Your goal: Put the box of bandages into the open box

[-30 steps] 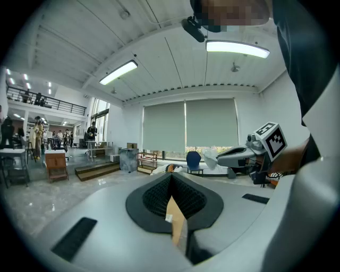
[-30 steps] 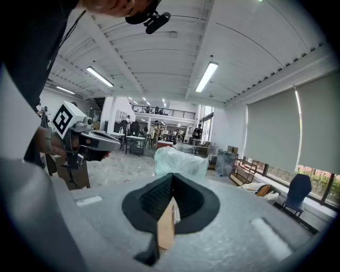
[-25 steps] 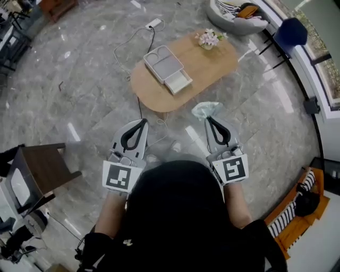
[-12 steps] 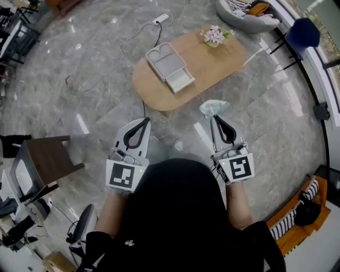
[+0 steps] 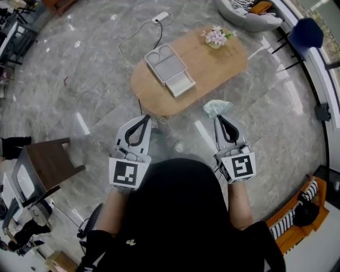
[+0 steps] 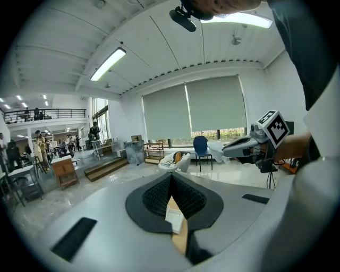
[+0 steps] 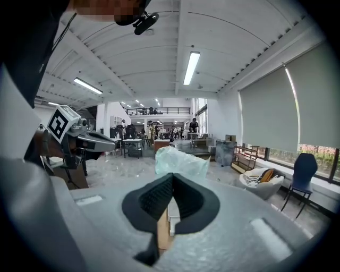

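In the head view a grey-white open box lies on an oval wooden table, and a small white box sits against its near corner. I cannot tell whether that is the bandage box. Both grippers are held over the floor, short of the table. My right gripper is shut on a crumpled pale green plastic bag that sticks out past its tips. My left gripper is shut with nothing between its jaws.
A vase of pink flowers stands at the table's far end. A cable and power strip lie on the marble floor behind the table. A dark wooden side table stands at my left, a beanbag and blue chair far right.
The view has shifted a little, so the table sits slightly higher and to the right. Both grippers keep the same pose, the right still holding the bag.
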